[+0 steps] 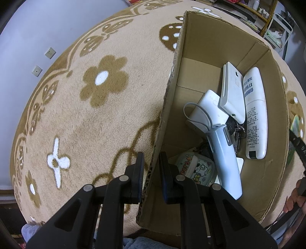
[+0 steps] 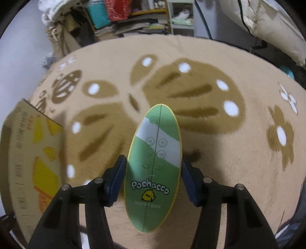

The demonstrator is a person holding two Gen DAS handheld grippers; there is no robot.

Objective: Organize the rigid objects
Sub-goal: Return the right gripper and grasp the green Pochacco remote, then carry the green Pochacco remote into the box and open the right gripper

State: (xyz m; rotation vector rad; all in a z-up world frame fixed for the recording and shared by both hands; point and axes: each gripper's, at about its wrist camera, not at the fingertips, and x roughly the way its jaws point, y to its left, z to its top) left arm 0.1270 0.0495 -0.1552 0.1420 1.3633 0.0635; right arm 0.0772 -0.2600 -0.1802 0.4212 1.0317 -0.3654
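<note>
My left gripper (image 1: 151, 168) is shut on the near left wall of an open cardboard box (image 1: 210, 38), one pad outside and one inside. In the box lie a white remote (image 1: 255, 115), a flat white device (image 1: 232, 92), a white power bank (image 1: 208, 109) with a cord loop, a pale blue handheld device (image 1: 226, 160), a cartoon-printed case (image 1: 195, 168) and keys (image 1: 238, 132). In the right wrist view my right gripper (image 2: 153, 161) is shut on a green oval remote (image 2: 155, 183) printed "Pochacco", a pad on each long edge, above the rug (image 2: 220, 162).
The box (image 2: 28, 153), with yellow printing on its side, stands to the left of the right gripper. The beige rug (image 1: 95, 118) has brown flowers and butterflies. Cluttered shelves (image 2: 133, 17) and a cushion (image 2: 267, 24) lie beyond its far edge. A hand (image 1: 292, 199) shows at the box's right.
</note>
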